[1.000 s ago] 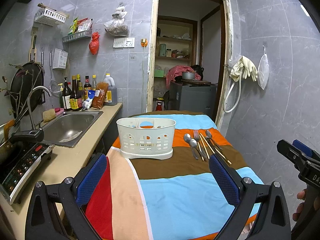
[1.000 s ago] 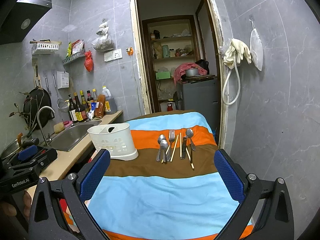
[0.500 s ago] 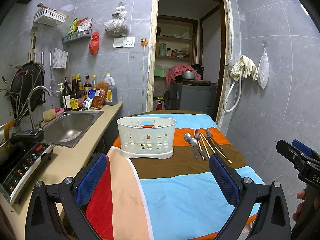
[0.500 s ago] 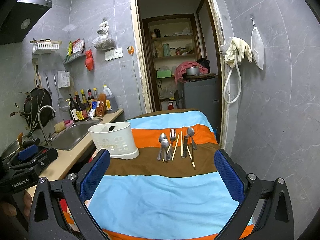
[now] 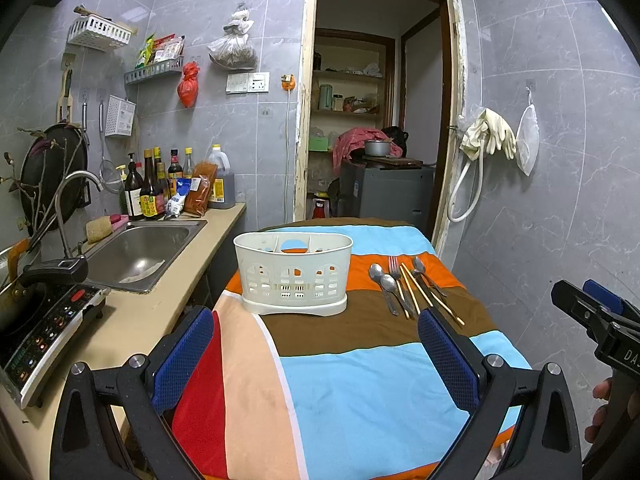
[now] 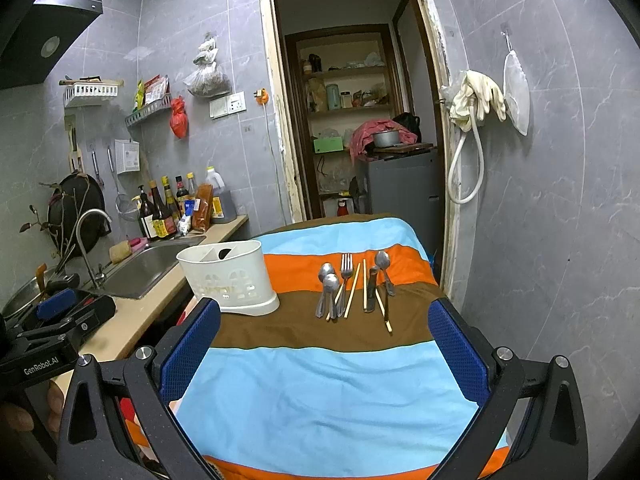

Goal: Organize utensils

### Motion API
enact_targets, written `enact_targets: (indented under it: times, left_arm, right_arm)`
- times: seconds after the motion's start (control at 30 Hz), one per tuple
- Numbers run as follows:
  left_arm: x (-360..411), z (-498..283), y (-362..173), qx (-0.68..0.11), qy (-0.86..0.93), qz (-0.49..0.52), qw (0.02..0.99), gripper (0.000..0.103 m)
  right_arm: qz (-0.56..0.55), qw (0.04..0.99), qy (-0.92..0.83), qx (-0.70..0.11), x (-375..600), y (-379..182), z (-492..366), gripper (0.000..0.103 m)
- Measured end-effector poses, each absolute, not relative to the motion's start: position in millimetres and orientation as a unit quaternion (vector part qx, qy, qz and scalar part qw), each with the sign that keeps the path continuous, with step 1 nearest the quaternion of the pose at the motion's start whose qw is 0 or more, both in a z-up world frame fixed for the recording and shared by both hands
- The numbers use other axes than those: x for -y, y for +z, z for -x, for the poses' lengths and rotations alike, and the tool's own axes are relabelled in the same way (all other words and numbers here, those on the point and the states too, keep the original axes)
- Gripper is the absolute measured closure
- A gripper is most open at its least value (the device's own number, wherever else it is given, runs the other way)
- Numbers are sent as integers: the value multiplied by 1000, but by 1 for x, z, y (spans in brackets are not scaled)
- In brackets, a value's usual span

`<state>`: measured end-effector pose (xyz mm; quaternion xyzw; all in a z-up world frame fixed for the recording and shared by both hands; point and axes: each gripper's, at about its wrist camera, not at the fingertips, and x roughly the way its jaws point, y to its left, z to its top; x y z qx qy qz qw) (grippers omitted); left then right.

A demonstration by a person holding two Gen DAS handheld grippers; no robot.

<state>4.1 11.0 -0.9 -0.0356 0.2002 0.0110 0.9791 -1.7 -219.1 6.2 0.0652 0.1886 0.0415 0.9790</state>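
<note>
A white plastic utensil caddy (image 5: 294, 274) (image 6: 230, 276) stands upright on the striped cloth of the table (image 5: 352, 384), to the left. To its right lie metal spoons (image 5: 382, 280) (image 6: 329, 282), a fork (image 6: 346, 270) and wooden chopsticks (image 5: 424, 292) (image 6: 354, 286) in a loose row. My left gripper (image 5: 316, 356) is open and empty, above the near part of the table, well short of the caddy. My right gripper (image 6: 324, 344) is open and empty, short of the utensils.
A counter along the left holds a steel sink (image 5: 140, 250), an induction cooker (image 5: 40, 328), and bottles (image 5: 150, 196) at the back. An open doorway (image 5: 376, 140) lies beyond the table. The tiled wall (image 6: 560, 200) is close on the right.
The right gripper has edged slightly forward toward the utensils. The left gripper has hardly moved. Nothing on the table has shifted.
</note>
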Motion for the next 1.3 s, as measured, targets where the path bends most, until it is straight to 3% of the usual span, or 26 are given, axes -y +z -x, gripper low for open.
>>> enact_targets:
  times: [0.6, 1.3]
  left_arm:
    - [-32, -9, -1, -204, 35, 41, 978, 1]
    - [-5, -84, 34, -197, -5, 38, 980, 1]
  right_arm:
    - [-51, 970, 41, -235, 201, 9, -12, 1]
    - [-42, 960, -4, -275, 222, 48, -88, 1]
